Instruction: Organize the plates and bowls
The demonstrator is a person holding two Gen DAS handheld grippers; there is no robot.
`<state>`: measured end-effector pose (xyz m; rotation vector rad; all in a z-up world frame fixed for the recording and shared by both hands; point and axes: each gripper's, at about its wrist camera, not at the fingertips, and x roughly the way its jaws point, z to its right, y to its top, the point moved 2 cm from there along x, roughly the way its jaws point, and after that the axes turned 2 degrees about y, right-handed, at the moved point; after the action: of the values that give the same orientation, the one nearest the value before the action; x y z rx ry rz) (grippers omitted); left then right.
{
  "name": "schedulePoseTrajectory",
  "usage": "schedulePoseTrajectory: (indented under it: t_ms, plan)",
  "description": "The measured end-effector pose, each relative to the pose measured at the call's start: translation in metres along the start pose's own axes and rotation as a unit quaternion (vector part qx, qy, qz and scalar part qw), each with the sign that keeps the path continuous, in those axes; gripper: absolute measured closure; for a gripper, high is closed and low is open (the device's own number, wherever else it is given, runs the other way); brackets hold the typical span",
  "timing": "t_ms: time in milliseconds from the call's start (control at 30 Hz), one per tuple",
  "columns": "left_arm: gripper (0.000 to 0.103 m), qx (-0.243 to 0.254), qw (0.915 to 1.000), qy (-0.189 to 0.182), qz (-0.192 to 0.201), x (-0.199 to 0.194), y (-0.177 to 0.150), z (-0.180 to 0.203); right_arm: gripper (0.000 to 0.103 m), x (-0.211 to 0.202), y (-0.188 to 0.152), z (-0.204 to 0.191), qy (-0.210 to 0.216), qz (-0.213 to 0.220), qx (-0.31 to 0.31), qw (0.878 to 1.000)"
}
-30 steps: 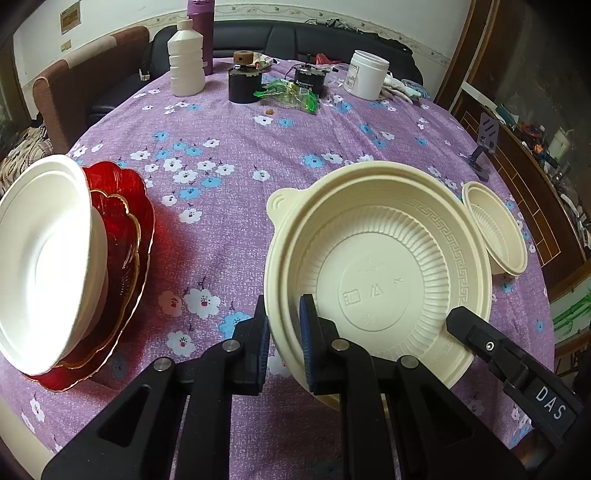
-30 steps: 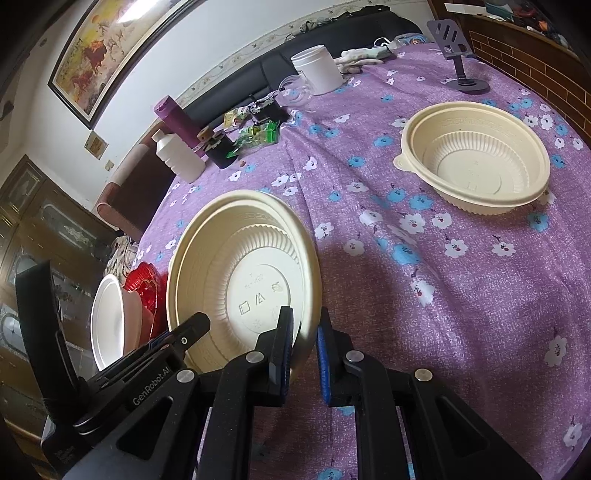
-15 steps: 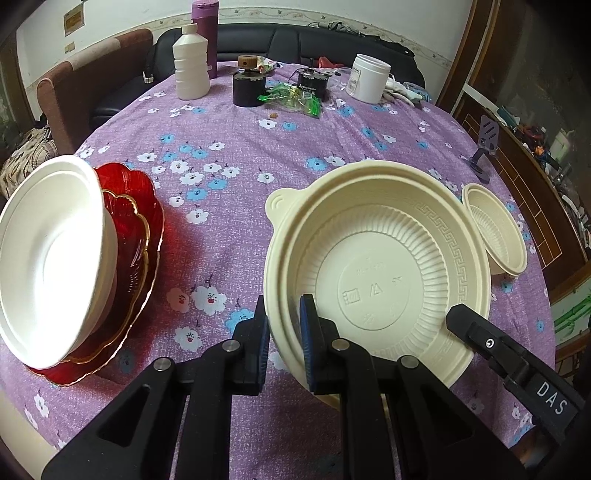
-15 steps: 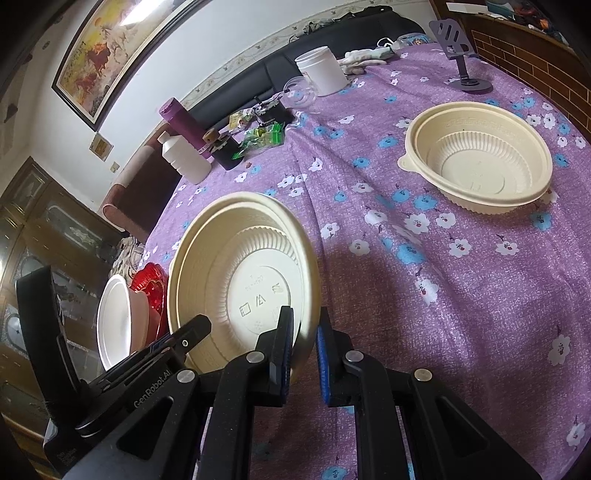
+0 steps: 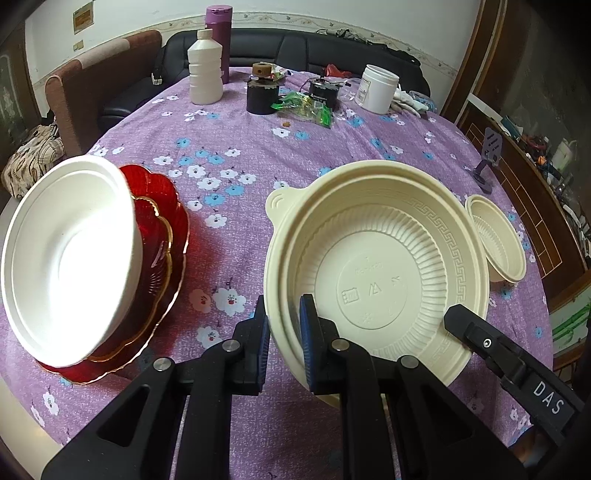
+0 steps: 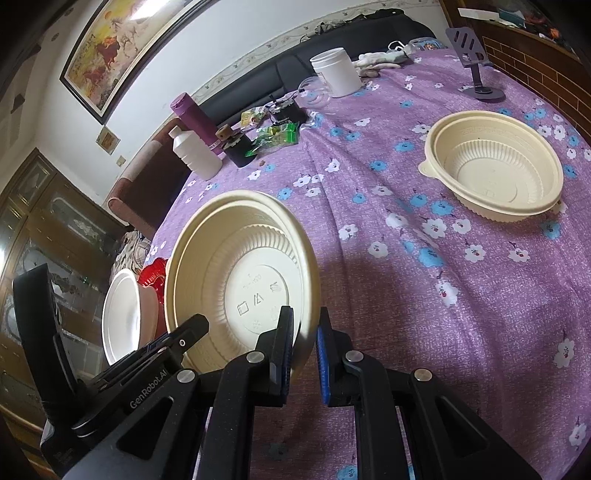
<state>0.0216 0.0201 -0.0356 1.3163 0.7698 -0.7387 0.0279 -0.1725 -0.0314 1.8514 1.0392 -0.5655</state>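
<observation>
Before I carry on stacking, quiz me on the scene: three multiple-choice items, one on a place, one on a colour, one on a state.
1. Relative to the red plates, the white bowl is: A under them; B apart from them; C on top of them.
2. The tall flask behind the white bottle is: A purple; B green; C black.
3. The left hand-held gripper is: A open; B shut on the large cream bowl; C shut on nothing.

Answers:
1. C, the white bowl rests in the red stack.
2. A, its body and cap are purple.
3. B, its blue pads pinch the bowl's rim.
</observation>
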Motion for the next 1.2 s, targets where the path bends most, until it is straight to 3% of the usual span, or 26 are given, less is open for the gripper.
schedulePoseTrajectory:
  t_ms: [600,900,1200]
  plan:
    - [0.089,-0.036,0.9984,0.017,0.039,-0.039,0.009,-0.039,0.092,-0.004,0.009,-0.05,0.038,0.008,-0.046,0.998]
    - [0.089,-0.089,0.9908,0.053,0.086,-0.073,0.014,-0.101,0.092,0.008,0.012,-0.121,0.086,-0.002,-0.103,0.991]
    - [0.089,-0.145,0.9822,0.086,0.083,-0.068,0.007,-0.164,0.092,0.046,-0.003,-0.183,0.108,-0.039,-0.149,0.982]
